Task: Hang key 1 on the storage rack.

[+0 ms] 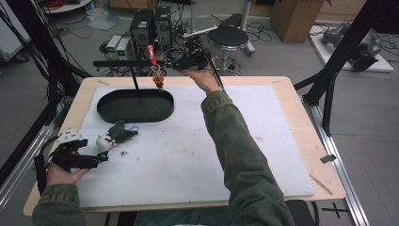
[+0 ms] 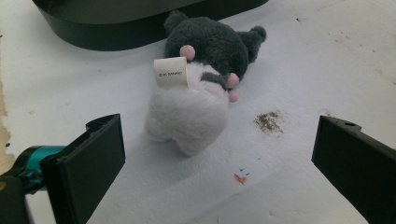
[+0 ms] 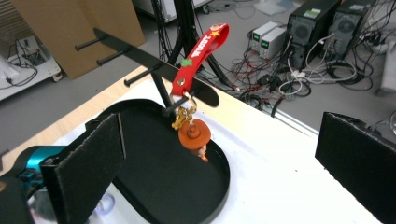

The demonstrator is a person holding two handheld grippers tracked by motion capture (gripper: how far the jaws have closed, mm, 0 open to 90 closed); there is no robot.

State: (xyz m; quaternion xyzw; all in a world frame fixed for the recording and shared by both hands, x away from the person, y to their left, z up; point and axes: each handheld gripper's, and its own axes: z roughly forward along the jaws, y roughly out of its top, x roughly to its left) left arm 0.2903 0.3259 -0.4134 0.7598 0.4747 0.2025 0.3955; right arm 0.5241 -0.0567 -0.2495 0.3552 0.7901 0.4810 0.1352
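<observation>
Right now the plush [image 2: 198, 88] lies on the white mat [image 1: 197, 155] just in front of the black tray [image 1: 136, 106], w/ the left gripper [image 2: 217, 168] close by, jaws spread wide, not touching it. Farther back, the red keychain [image 3: 196, 70] hangs on a peg of the rack [image 3: 140, 58] above the tray; right gripper [image 3: 219, 163] is just beside it, jaws spread too, holding nothing.
</observation>
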